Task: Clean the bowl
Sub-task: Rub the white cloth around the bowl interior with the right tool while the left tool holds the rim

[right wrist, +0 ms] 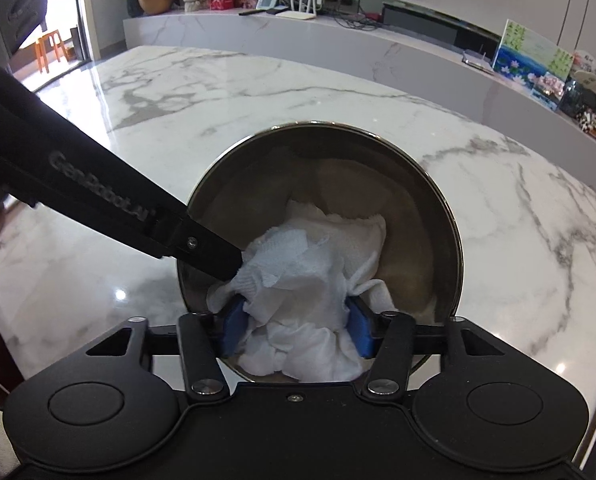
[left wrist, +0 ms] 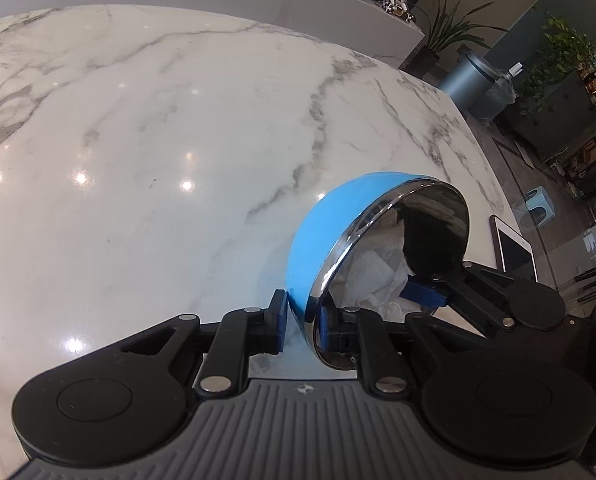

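Note:
A bowl (left wrist: 322, 232), blue outside and shiny steel inside, is tilted on its side above the marble table. My left gripper (left wrist: 304, 324) is shut on the bowl's rim, one pad outside, one inside. In the right wrist view the bowl's steel inside (right wrist: 410, 216) faces me. My right gripper (right wrist: 294, 324) is shut on a crumpled white paper towel (right wrist: 310, 276) and presses it into the bowl. The right gripper also shows in the left wrist view (left wrist: 426, 292), reaching into the bowl. The left gripper's black finger (right wrist: 202, 244) enters from the left in the right wrist view.
The white marble table (left wrist: 138, 140) spreads all around. A tablet (left wrist: 514, 248) lies near its right edge. A low marble counter (right wrist: 338, 36) with pictures and small items runs behind. Plants, a grey bin (left wrist: 470, 80) and a blue stool stand on the floor at right.

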Tool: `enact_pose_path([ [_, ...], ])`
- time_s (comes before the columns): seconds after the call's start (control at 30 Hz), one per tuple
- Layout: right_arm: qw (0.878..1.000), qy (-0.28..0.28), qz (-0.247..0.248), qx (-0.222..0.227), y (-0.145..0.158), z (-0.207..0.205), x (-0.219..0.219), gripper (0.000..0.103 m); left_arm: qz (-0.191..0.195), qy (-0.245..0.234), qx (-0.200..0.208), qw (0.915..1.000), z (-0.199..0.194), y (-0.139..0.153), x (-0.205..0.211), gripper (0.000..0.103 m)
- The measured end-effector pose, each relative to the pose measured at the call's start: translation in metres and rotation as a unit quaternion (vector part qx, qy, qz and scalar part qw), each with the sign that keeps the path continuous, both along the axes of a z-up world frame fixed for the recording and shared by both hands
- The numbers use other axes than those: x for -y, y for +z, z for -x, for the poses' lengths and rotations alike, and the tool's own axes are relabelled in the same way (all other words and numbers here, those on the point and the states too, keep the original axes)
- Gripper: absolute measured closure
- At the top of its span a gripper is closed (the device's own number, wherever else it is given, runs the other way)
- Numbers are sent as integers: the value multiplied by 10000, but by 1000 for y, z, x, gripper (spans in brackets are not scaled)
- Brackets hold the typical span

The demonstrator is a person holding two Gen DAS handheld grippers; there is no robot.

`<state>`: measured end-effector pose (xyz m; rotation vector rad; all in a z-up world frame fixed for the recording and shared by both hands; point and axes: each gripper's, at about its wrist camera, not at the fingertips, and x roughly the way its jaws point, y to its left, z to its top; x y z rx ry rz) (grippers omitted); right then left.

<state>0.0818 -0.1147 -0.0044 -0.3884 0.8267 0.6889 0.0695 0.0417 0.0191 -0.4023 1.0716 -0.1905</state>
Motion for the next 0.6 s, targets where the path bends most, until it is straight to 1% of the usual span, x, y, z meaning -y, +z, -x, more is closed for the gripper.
enact_pose_path([
  [0.03,10000,-5,23,25,-1,0,0,61,13,2,6,10000,0,0,0,87],
  [0.1,10000,-33,30,40,-2,-2,2,69,39,-3,17,10000,0,0,1,86],
  [0.13,10000,-53,10,20,-3,-4,2,70,43,-2,23,10000,-1,0,1,85],
  [0.2,9999,-92,-55,-52,-3,-7,4,74,-4,25,75,10000,-1,1,3,80],
  [0.27,9998,-119,-107,-94,-3,-8,5,74,-184,68,205,9996,-1,2,6,77],
  [0.4,9996,-141,-179,-169,-2,-7,8,74,-537,11,455,9975,0,7,15,77],
  [0.43,9994,-162,-231,-222,-1,-8,9,75,-646,-13,528,9965,1,9,17,79],
  [0.47,9991,-183,-282,-275,-1,-9,11,75,-710,-37,588,9957,1,10,19,87],
  [0.5,9986,-204,-352,-350,0,-9,13,76,-769,-63,639,9950,1,11,21,89],
  [0.6,9976,-221,-446,-492,2,-8,15,77,-903,-100,748,9931,0,13,25,90],
])
